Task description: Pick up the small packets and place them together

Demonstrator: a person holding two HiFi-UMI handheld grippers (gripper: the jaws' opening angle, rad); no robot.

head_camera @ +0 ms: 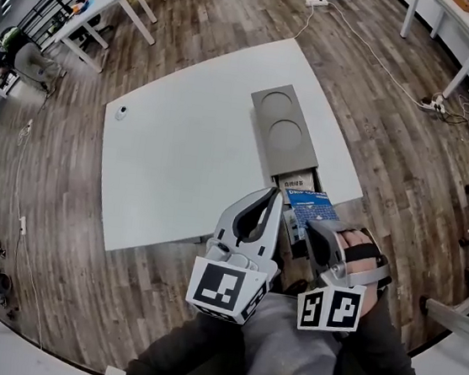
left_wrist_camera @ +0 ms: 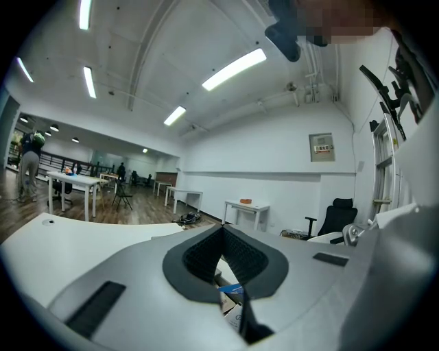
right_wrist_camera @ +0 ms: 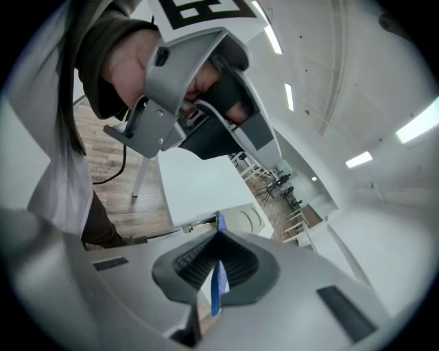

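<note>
We look down on a white table bearing a grey tray. The right gripper pinches a thin blue packet (seen edge-on in its own view), held near the tray's near end, where a white packet lies. Just beside it, the left gripper has its jaws pressed together on nothing.

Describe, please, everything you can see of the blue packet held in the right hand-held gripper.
The thin, flat blue packet looks like plastic film with white print. The right hand-held gripper is shut on it: in that gripper's view it stands edge-on between the dark ribbed pads, one corner poking past the tips. From above it shows at the white table's near edge, before the long grey tray. Only the pads seem to touch it.
</note>
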